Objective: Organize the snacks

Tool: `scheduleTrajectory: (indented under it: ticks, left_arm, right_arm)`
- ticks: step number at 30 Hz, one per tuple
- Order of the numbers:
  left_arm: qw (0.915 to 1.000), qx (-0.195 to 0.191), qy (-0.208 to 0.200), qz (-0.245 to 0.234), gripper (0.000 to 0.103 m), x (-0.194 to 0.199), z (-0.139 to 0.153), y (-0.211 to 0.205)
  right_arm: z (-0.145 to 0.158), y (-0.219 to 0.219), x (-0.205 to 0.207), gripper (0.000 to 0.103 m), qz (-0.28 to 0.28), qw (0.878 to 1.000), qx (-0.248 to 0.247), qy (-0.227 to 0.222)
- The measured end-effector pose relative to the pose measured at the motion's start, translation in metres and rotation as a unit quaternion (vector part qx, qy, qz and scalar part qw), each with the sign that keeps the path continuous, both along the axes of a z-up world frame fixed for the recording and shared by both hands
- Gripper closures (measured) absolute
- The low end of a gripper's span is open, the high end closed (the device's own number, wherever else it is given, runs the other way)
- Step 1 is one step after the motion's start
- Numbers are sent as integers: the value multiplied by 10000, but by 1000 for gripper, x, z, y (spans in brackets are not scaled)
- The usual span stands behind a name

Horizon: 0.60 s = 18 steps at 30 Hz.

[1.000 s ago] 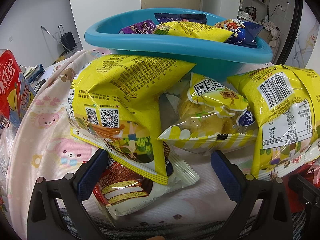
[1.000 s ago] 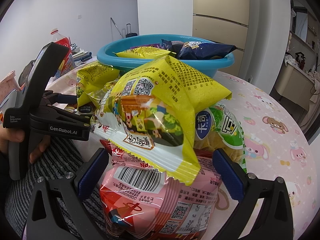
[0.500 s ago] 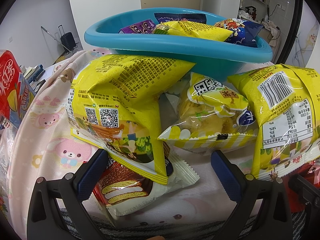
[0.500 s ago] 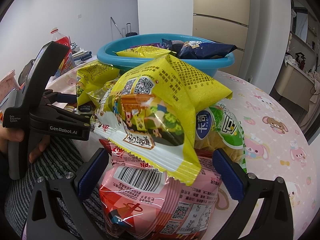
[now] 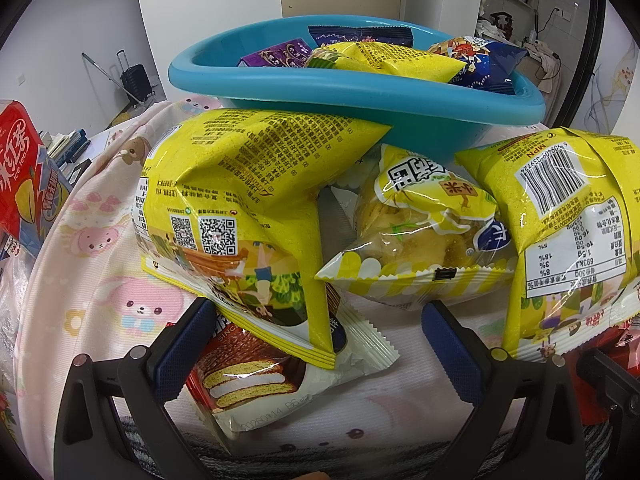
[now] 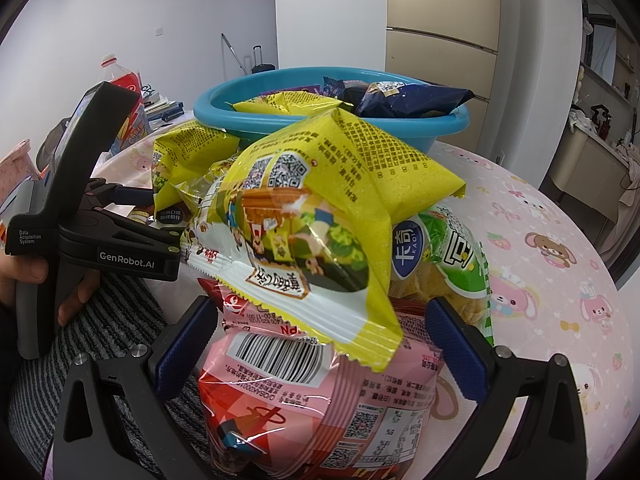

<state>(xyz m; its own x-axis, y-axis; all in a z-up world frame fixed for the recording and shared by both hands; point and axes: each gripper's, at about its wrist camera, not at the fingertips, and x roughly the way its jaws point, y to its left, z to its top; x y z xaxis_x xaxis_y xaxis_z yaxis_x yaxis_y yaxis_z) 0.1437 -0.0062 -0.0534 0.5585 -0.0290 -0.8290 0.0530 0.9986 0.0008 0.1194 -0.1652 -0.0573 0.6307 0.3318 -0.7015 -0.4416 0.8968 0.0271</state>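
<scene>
Both grippers are being held wide open, nothing between the fingers. The left gripper (image 5: 316, 348) is being aimed over a chocolate pie pack (image 5: 256, 376) lying under a yellow bag (image 5: 240, 200). The right gripper (image 6: 320, 348) is being pointed at a pink bag (image 6: 320, 400). Behind the pile, more snacks are sitting in the blue basin (image 5: 360, 104).

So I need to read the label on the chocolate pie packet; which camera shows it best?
The left wrist view: the chocolate pie packet lies close between the open left claw, partly under a yellow chip bag. In the right wrist view I cannot pick it out; other snacks and the left claw's body cover that spot.
</scene>
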Motion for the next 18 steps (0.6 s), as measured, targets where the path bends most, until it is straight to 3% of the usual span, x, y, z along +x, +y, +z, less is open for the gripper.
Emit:
scheduleTrajectory:
  ticks: [18]
  left_arm:
    - [10000, 5, 2, 0, 0, 0, 0, -1]
  right_arm:
    - [0, 0, 0, 0, 0, 10000, -6, 2]
